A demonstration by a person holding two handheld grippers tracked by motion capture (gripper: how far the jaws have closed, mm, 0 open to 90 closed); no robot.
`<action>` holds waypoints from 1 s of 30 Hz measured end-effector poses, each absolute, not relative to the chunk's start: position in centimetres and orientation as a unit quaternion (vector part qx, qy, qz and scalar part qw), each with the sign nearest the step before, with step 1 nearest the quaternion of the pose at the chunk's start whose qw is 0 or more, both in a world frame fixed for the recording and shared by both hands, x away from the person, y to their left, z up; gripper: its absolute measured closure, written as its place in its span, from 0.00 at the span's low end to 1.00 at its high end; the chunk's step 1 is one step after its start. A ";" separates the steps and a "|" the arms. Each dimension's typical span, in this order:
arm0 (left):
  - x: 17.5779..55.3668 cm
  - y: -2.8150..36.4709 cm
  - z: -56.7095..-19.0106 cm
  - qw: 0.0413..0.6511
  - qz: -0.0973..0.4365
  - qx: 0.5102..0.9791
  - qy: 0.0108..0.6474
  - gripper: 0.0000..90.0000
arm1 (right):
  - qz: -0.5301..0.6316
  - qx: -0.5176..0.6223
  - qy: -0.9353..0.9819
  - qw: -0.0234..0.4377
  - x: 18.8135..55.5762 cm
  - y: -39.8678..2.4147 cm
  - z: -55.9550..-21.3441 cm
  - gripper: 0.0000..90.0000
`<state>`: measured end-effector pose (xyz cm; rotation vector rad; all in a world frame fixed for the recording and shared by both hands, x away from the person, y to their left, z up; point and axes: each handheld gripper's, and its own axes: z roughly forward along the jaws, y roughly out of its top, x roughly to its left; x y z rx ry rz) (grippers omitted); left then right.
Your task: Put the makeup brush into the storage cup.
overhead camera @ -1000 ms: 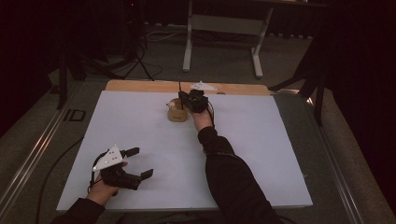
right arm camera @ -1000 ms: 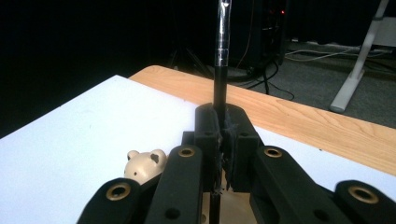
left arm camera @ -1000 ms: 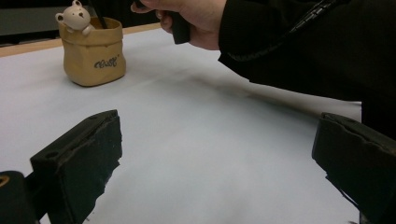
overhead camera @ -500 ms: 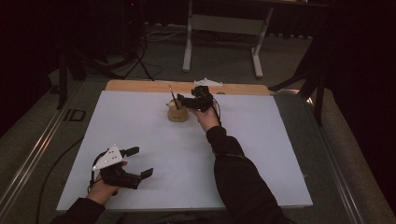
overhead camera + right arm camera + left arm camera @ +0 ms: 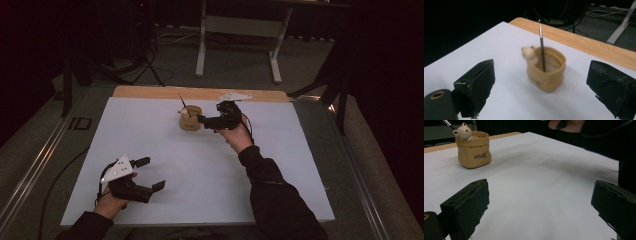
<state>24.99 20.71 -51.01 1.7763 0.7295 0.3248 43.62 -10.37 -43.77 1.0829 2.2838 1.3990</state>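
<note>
Two claws on the go, both holding nothing. Left claw (image 5: 148, 173) sits near the tabletop's (image 5: 150, 130) front-left corner, low over the white sheet, jaws spread wide, nothing between them — looks parked out of the way, my guess. Its own view looks across bare sheet to the pot far off. Right claw (image 5: 203, 120) is out toward the far edge, about mid-width, jaws also wide apart and aimed at the tan pot (image 5: 191, 119), tips just beside it; cannot tell if touching. Pot (image 5: 546, 70) stands upright on the sheet, a small bear figure (image 5: 529, 53) on its rim. A thin dark pen or brush (image 5: 541, 47) stands in it, leaning on the wall — probably why the pot is there. Bare wooden strip (image 5: 150, 92) runs along the far edge.
</note>
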 end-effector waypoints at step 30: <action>24.9 20.4 -51.0 0.557 0.139 0.761 0.302 0.03 | 0.487 0.323 0.804 0.112 34.1 -17.5 -46.3 0.09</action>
